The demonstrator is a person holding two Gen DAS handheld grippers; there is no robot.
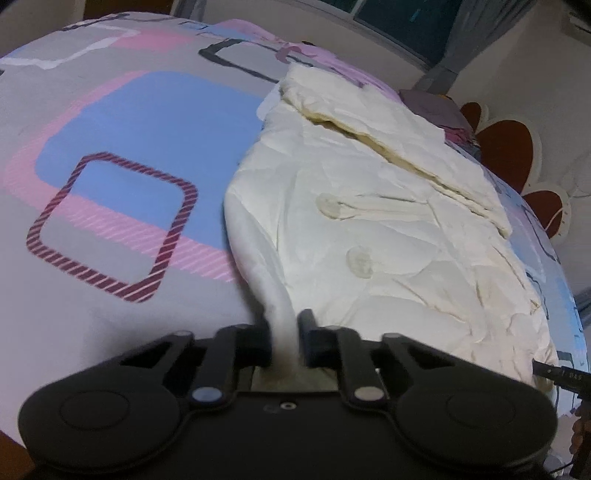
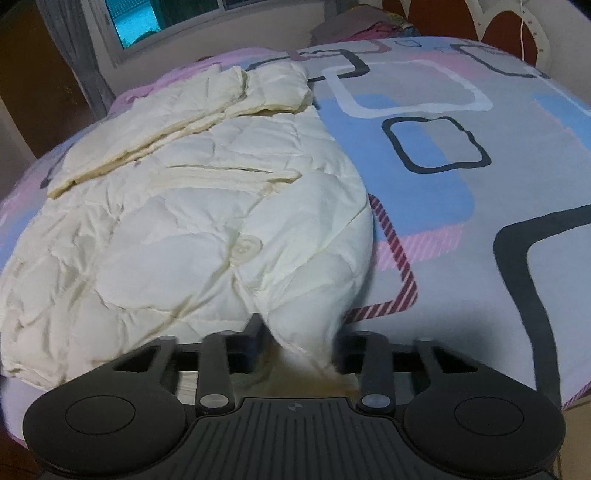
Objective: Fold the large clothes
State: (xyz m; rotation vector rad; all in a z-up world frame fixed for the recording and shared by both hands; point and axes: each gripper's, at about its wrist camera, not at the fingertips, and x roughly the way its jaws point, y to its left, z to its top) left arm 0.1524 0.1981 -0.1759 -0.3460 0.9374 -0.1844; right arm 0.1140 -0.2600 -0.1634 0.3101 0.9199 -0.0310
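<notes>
- Cream quilted jacket lies spread on the bed, on a sheet of pink, blue and grey squares.
- Left claw: jaws nearly together, pinching a thin fold of the jacket's near edge; fabric runs up between the fingers.
- Right claw: narrow gap, clamped on a thicker bunch of the same jacket at its near edge; cloth fills the space between the fingers.
- Both grips sit at the jacket edge nearest the cameras, with the rest of the garment flat on the sheet beyond.
- A sleeve is folded across the far part of the jacket, lying diagonally.
- Large button visible on the front panel in the right wrist view; two round buttons in the left.
- Window and grey curtain behind the bed; red-and-cream headboard to one side.
- Tip of the right claw's body shows at the right edge of the left wrist view.
</notes>
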